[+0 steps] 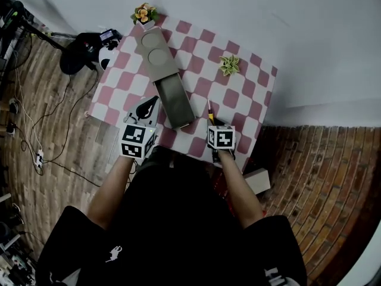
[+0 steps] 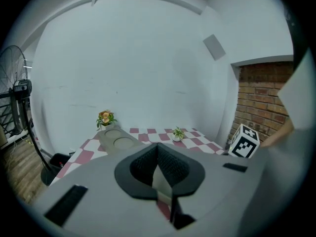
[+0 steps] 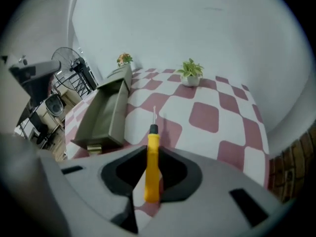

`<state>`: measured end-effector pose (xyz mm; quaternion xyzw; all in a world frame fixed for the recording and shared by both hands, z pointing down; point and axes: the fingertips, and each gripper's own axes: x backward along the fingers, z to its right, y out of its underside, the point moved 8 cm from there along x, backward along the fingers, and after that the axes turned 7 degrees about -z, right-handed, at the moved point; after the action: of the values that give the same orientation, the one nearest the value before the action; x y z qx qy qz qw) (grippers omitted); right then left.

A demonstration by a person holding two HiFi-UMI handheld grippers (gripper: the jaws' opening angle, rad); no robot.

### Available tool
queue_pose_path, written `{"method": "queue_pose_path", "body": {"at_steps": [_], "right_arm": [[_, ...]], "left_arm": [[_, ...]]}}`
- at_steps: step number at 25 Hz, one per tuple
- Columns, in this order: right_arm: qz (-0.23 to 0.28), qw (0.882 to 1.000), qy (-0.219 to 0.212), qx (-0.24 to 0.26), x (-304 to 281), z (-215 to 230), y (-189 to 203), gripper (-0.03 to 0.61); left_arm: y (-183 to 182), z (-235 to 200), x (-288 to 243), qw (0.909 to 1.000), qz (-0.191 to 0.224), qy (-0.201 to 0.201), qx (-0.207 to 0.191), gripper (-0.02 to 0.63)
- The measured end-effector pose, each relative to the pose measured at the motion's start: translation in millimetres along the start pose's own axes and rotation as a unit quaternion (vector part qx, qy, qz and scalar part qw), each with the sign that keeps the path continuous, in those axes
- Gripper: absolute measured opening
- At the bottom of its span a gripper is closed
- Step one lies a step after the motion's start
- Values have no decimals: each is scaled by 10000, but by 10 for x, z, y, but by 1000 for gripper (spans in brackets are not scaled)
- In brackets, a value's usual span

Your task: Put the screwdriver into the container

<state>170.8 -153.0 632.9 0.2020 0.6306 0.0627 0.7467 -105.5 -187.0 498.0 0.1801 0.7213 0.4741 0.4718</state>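
Observation:
The yellow-handled screwdriver (image 3: 152,164) sits between the jaws of my right gripper (image 3: 151,149), with its black collar and thin metal tip pointing away over the checked tablecloth. The pads press on the handle. In the head view the screwdriver (image 1: 209,109) sticks out ahead of the right gripper (image 1: 212,122) near the table's front edge. The long grey container (image 1: 176,102) lies just to its left, its open tray end nearest me. My left gripper (image 1: 149,105) hovers at the container's near left corner with its jaws together and nothing between them.
The container's far half has a lid with two round recesses (image 1: 156,49). A small orange flower pot (image 1: 144,14) stands at the table's far corner and a green plant (image 1: 229,64) at the right. A fan (image 1: 83,49) and cables are on the floor at the left.

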Motion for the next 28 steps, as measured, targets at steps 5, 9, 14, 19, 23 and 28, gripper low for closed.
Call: {"method": "queue_pose_path", "body": {"at_steps": [5,9,14,19,23,28], "right_arm": [[678,9967,-421,143,260,-320,-482,75],[661,9935,-731,561,184,-763,-788,75],[289,9929,-925,692,-57,-1111,-936,75],[-205,9938,-759,786,-275,-1257,-1045,75],[-545,9927,-653,858,-415,-1325,-1077,75],[-654,9918,-608,912,-502,-1388,-1079,78]], "left_arm": [[-1,-171,-9,9999,20,-20,127,2],[34,-343,51,9995,-51,-181,270,2],[101,-508,139,9989,-131,-390,243,2],[145,-585,173,9986,-179,-447,212,2],[188,-596,176,9985,-235,-464,198,2],[245,-627,219,9981,-279,-492,256,2]]}}
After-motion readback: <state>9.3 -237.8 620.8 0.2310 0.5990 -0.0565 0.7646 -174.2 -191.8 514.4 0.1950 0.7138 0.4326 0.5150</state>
